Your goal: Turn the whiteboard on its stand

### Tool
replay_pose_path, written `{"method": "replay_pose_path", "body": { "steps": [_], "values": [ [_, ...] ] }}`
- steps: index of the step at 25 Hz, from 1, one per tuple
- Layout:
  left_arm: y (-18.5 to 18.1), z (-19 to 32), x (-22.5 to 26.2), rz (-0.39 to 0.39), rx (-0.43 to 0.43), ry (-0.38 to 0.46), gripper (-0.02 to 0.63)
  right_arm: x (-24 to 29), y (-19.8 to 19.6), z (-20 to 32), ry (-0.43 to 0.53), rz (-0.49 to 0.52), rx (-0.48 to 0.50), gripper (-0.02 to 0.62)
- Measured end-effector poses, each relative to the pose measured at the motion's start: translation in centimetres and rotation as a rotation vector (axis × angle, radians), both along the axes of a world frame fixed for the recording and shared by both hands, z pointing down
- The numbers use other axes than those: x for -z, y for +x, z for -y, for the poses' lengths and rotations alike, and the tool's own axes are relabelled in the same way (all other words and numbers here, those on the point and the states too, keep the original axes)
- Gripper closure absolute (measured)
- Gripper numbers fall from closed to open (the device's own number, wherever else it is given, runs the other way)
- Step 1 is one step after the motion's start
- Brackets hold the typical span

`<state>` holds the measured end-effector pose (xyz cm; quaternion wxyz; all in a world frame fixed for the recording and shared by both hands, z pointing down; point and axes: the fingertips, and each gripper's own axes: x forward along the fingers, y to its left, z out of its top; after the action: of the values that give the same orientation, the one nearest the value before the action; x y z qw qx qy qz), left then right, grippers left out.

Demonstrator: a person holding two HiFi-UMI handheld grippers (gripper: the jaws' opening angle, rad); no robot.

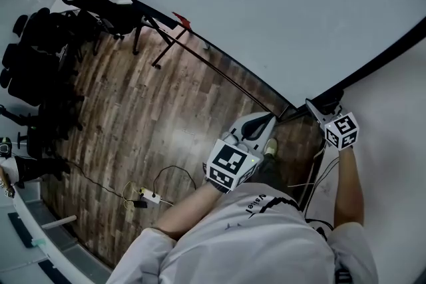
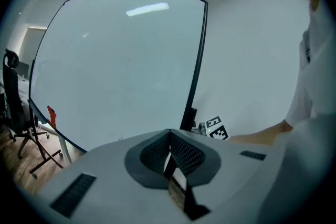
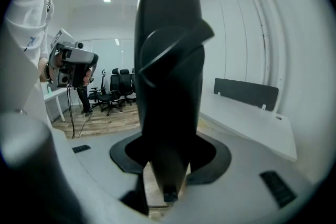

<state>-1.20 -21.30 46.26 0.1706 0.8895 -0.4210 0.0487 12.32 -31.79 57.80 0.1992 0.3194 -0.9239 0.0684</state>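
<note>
Both arms reach forward, right gripper (image 1: 319, 108) clamped on the whiteboard frame (image 3: 168, 34), left gripper (image 1: 269, 120) just left of it, jaws together

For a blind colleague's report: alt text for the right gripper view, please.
The right gripper is shut on a wide black upright part that fills the middle. Behind it, office chairs on a wood floor at left, a white desk at right.

1 black-framed white whiteboard (image 1: 266, 10) spans 12 to 3 o'clock. 2 grey handheld tongs: left tongs (image 1: 268, 120) and right tongs (image 1: 313, 107). 1 white power strip (image 1: 150, 196) at 7 o'clock. 1 small red tag (image 1: 181, 20) at 11 o'clock. Black office chairs (image 1: 40, 43) at 10 o'clock: at least 3, too bunched to count exactly.
</note>
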Motion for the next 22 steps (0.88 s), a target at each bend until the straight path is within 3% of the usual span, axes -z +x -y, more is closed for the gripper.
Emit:
{"method": "replay_pose_path", "body": {
  "steps": [9,22],
  "values": [
    [-2.0,-4.0,-1.4,-0.018,-0.105,-0.017,0.595,0.1,1.8,-1.9,-0.028,-0.030,-0.072,0.422],
    [2.2,-4.7,0.7,-0.025,-0.164,0.020,0.595,0.2,2.3,-3.1,-0.051,-0.039,-0.080,0.422]
  ]
}}
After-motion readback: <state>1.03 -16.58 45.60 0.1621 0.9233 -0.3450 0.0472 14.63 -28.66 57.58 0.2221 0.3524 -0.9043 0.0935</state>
